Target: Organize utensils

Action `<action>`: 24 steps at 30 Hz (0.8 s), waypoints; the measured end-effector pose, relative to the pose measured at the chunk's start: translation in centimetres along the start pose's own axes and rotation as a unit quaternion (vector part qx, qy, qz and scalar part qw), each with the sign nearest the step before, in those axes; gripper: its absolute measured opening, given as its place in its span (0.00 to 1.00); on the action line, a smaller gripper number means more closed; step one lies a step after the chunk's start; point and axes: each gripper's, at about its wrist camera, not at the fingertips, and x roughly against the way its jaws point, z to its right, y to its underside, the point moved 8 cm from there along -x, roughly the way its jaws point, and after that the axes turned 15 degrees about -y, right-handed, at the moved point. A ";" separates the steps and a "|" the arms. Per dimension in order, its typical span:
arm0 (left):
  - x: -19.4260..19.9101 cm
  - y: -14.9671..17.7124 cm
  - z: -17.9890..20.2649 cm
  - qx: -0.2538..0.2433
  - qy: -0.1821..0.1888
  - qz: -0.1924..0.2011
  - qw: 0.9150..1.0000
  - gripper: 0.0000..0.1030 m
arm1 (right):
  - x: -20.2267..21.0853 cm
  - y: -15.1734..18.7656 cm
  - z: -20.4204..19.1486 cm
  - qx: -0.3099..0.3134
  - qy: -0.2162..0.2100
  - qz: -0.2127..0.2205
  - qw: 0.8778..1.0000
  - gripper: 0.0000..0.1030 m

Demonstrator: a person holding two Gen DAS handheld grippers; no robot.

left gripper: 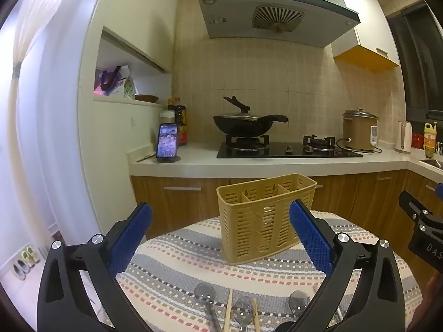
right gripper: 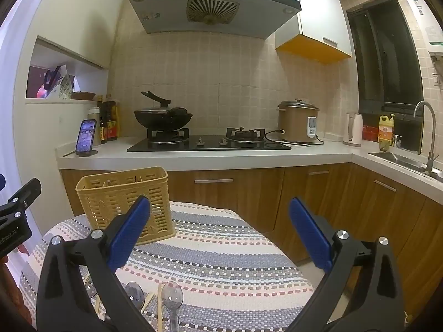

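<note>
The left gripper is standing wide open, with nothing between its blue pads. The right gripper is also spread fully apart and is holding nothing.

In the left wrist view, the yellow slotted plastic utensil basket is standing upright on the striped woven cloth that is covering the small table. It is sitting at about 12 o'clock from the left gripper, and its right part is lying behind the right pad. Its three compartments are looking empty, as far as the view is showing. In the right wrist view, the same basket is appearing at about 10 o'clock, partly behind the left pad.

The clear plastic spoons and the pale wooden chopsticks are lying flat on the cloth at 6 o'clock, near the lower edge of both views, well apart from the basket. The spoons' bowls are pointing toward the basket.

Behind the table, the black wok is resting on the left burner of the gas stove on the white kitchen counter. A brown rice cooker is standing at the right of the stove.
</note>
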 end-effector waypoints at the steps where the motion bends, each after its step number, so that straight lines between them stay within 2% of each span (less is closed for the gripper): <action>1: 0.0 0.0 0.0 0.000 0.000 0.000 1.000 0.93 | 0.0 0.0 -0.1 0.001 0.000 -0.001 1.000 0.93; 18: -0.1 0.2 0.4 0.016 0.006 0.008 1.000 0.93 | -0.3 0.2 -0.3 0.003 0.001 -0.006 1.000 0.93; 24: -0.4 0.3 0.3 -0.010 0.001 0.003 1.000 0.93 | -0.6 0.2 -0.5 0.006 0.000 -0.008 1.000 0.93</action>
